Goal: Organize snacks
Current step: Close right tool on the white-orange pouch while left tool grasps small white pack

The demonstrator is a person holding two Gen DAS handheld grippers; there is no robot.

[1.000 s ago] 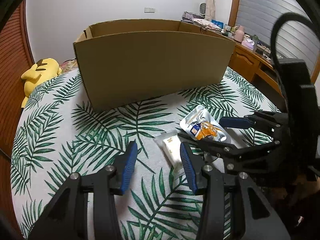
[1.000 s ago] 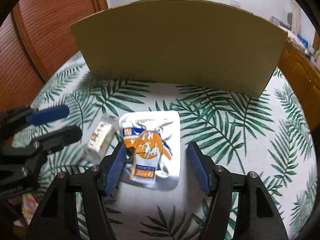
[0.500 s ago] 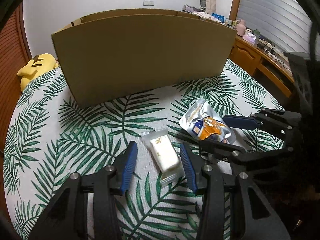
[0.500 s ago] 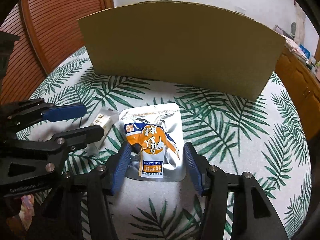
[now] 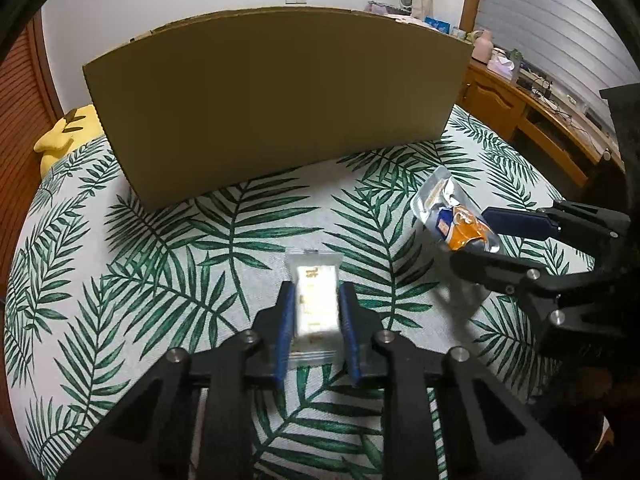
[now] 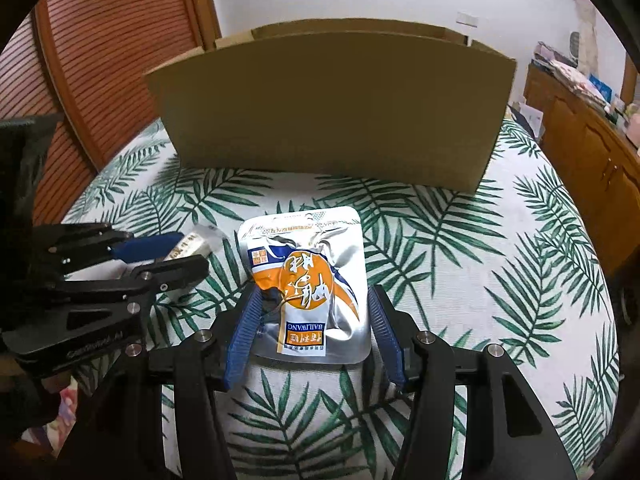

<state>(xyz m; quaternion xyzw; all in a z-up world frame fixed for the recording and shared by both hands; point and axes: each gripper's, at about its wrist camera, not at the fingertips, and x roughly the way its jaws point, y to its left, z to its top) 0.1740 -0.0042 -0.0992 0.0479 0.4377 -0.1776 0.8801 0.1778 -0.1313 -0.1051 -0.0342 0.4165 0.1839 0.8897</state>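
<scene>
The small clear-wrapped snack bar (image 5: 316, 300) is sitting at about 6 o'clock in the left wrist view, on the leaf-print cloth (image 5: 160, 264). The left gripper (image 5: 316, 312) is clamping it, its jaws having just been closing onto the wrapper's sides. At 12 o'clock the cardboard box (image 5: 276, 104) is standing upright. At 3 o'clock the silver and orange pouch (image 6: 308, 280) is being gripped by the right gripper (image 6: 312, 320), its blue pads (image 6: 244, 332) pressing both edges, with the pouch looking raised off the cloth.
</scene>
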